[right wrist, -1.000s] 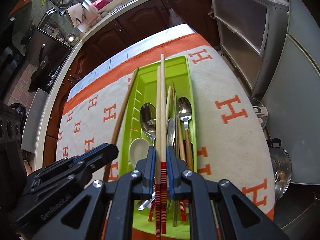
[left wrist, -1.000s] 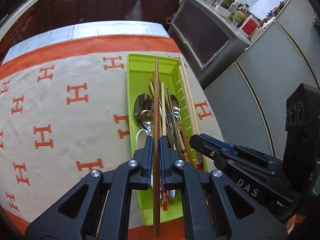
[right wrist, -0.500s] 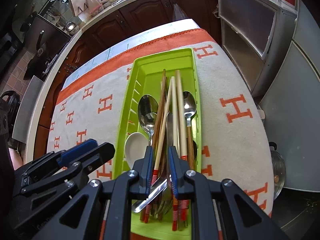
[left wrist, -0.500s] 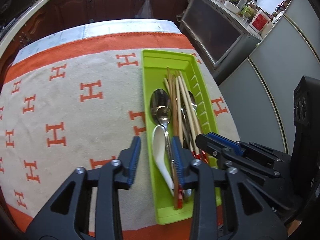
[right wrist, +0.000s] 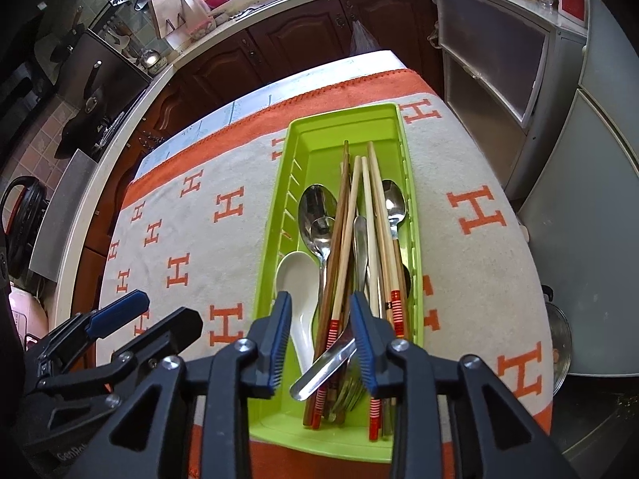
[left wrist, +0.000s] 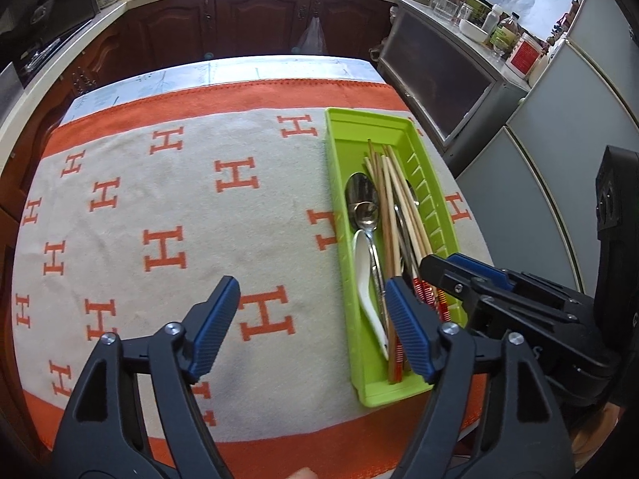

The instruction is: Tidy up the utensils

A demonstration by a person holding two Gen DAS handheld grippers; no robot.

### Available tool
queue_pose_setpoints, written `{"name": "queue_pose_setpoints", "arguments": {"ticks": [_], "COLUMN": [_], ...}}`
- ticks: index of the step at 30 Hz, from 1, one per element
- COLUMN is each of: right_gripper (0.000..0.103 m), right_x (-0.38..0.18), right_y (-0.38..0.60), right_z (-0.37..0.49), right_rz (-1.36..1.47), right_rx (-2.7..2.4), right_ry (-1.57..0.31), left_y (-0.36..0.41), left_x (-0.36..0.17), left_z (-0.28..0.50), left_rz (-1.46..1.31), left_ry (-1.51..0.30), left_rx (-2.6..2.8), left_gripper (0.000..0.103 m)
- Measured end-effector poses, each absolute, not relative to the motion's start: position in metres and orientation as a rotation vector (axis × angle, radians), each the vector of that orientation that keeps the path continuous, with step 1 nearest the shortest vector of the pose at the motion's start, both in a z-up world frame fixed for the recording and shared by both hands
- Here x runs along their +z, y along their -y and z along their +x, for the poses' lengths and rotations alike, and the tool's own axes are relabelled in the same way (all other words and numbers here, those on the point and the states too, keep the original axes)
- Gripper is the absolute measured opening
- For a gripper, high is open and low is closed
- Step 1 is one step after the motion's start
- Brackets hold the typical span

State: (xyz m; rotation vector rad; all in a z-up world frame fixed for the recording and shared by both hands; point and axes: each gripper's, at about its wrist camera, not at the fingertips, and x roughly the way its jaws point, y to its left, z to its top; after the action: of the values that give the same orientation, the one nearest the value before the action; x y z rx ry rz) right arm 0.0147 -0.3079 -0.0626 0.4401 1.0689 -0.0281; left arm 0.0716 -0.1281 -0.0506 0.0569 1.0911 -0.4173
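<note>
A lime green tray (left wrist: 342, 131) (right wrist: 307, 127) lies on the right side of the cloth and holds wooden chopsticks (left wrist: 385, 195) (right wrist: 369, 215), metal spoons (left wrist: 361, 199) (right wrist: 315, 207) and a white ceramic spoon (left wrist: 365, 275) (right wrist: 297, 275). My left gripper (left wrist: 311, 315) stands wide open over the cloth, left of the tray's near end, with nothing between its fingers. My right gripper (right wrist: 319, 335) is open above the tray's near end, holding nothing. In the left wrist view the right gripper (left wrist: 471, 283) shows beside the tray.
A cream cloth with orange H marks (left wrist: 163, 247) and an orange border covers the table. Dark wooden cabinets (left wrist: 247, 20) run behind it. A grey cabinet (left wrist: 451, 80) and a fridge (left wrist: 559, 183) stand close on the right. A pot lid (right wrist: 557, 339) sits on the floor.
Both grippers let go of their chopsticks, which now lie in the tray. Both have opened and drawn back; the left one has shifted left over the cloth.
</note>
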Motion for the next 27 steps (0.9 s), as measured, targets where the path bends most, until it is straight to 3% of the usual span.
{"name": "queue_pose_setpoints", "arguments": {"ticks": [9, 27], "right_gripper": [0.042, 0.043], "right_x": [-0.056, -0.035], "right_y": [0.298, 0.274], "right_z": [-0.002, -0.030], "right_rz": [0.440, 0.423], "right_rx": [-0.038, -0.021], "right_ry": [-1.032, -0.954], "left_y": [0.105, 0.048], "left_x": [-0.047, -0.017], "left_z": [0.055, 0.023], "left_rz": [0.063, 0.015], "left_ry": [-1.049, -0.920], "left_rx": [-0.340, -0.156], "left_gripper": [0.082, 0.083]}}
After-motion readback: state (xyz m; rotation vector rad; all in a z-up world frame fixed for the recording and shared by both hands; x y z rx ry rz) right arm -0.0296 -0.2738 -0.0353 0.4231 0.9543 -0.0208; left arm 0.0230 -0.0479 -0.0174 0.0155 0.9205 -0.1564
